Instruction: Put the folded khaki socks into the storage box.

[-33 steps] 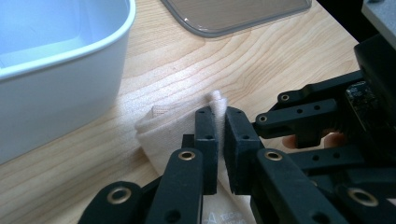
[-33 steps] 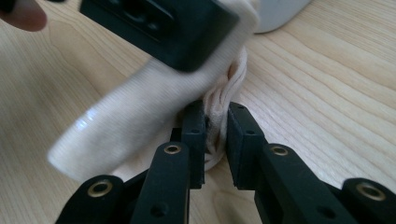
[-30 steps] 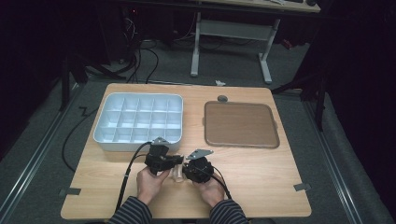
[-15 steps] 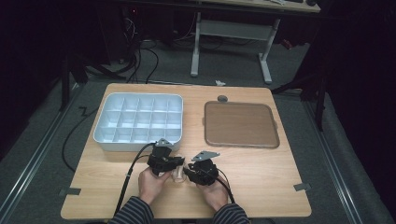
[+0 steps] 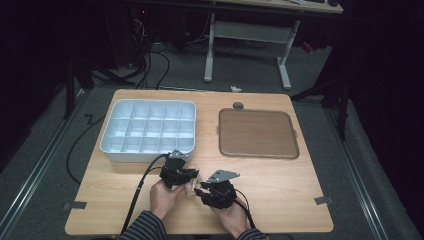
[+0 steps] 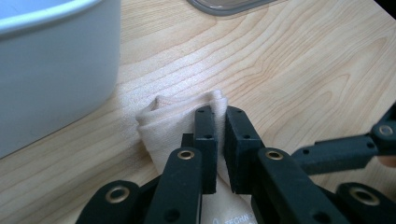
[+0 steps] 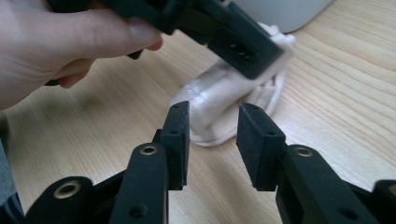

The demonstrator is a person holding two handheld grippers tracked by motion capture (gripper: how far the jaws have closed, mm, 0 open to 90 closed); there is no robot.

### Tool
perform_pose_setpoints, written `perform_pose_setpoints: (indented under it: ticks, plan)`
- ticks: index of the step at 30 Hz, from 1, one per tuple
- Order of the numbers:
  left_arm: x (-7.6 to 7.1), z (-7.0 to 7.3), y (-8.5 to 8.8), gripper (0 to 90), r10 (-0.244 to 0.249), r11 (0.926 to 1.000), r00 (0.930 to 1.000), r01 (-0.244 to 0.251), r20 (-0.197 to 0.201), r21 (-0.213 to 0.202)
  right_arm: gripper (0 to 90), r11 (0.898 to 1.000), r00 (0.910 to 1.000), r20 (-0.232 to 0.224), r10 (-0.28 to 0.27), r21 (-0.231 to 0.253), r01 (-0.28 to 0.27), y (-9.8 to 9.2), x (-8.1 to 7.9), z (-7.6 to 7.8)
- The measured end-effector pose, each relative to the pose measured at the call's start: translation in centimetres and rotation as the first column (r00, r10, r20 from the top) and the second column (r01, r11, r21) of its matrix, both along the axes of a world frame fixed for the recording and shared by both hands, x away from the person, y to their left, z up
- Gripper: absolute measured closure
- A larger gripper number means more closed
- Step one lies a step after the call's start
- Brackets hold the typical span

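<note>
A small cream cloth (image 6: pixel 168 121) lies folded on the wooden table near its front edge. My left gripper (image 6: pixel 219 114) is shut on one fold of the cloth (image 5: pixel 190 186), close beside the white tray. The right gripper (image 7: pixel 212 112) faces it from the right, and its jaws have just been opening. They stand apart, with the near end of the cloth (image 7: pixel 205 93) just ahead of the tips and the pads not touching it. From above, the left gripper (image 5: pixel 187 177) and the right gripper (image 5: pixel 202 192) sit close together, each in a hand.
A white tray with several compartments (image 5: pixel 145 156) stands at the back left, just beyond the left gripper. A brown flat tray (image 5: pixel 257 132) lies at the back right, with a small grey disc (image 5: pixel 238 105) behind it. The gripper cables trail off the table's front edge.
The right gripper has opened its jaws and drawn back to the right, away from the left gripper and the cloth. The left gripper has stayed put, still shut on the cloth.
</note>
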State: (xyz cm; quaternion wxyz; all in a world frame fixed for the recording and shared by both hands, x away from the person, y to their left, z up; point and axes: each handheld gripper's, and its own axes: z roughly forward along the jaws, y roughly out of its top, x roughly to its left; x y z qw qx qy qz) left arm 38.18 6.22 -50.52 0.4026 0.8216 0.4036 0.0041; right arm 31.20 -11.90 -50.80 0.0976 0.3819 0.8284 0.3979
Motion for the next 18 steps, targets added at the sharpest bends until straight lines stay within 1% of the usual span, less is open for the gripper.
perform_pose_setpoints:
  ticks: [1, 4, 6, 8, 12, 14, 16, 18]
  plan:
    - [-0.02, -0.01, -0.01, 84.3, 0.001, 1.0, 1.0, -0.001, 0.001, 0.0, 63.4, 1.0, 1.0, -0.001, 0.002, -0.003, -0.002, 0.2, -0.07, -0.03]
    - [-0.03, -0.04, 0.02, 84.2, 0.003, 1.0, 1.0, -0.003, 0.001, -0.001, 62.8, 1.0, 1.0, 0.002, 0.004, 0.009, -0.004, 0.42, -0.08, -0.1]
    - [-0.08, -0.12, 0.07, 84.2, 0.006, 1.0, 1.0, -0.006, 0.003, -0.007, 62.8, 1.0, 0.9999, 0.007, 0.008, 0.011, -0.008, 0.56, 0.02, -0.09]
    - [-0.13, -0.17, 0.1, 84.2, 0.009, 0.9999, 1.0, -0.009, 0.004, -0.01, 63.3, 1.0, 1.0, 0.003, 0.008, 0.007, -0.008, 0.74, 0.11, -0.08]
    - [-0.17, -0.2, 0.15, 84.1, 0.01, 0.9999, 0.9999, -0.01, 0.004, -0.013, 71.0, 1.0, 0.9999, 0.002, 0.012, -0.022, -0.012, 1.03, 0.47, -0.34]
    - [-0.16, -0.21, 0.16, 84.1, 0.009, 0.9999, 0.9999, -0.009, 0.004, -0.012, 76.6, 0.999, 0.9998, -0.001, 0.018, -0.039, -0.018, 1.16, 0.48, -0.49]
    - [-0.15, -0.21, 0.16, 84.2, 0.009, 0.9999, 0.9999, -0.009, 0.005, -0.013, 81.5, 0.999, 0.9998, 0.003, 0.022, -0.048, -0.022, 1.1, 0.39, -0.63]
    - [-0.14, -0.25, 0.14, 84.1, 0.008, 0.9999, 0.9999, -0.008, 0.006, -0.014, 84.1, 0.998, 0.9997, 0.005, 0.022, -0.053, -0.022, 1.02, 0.3, -0.82]
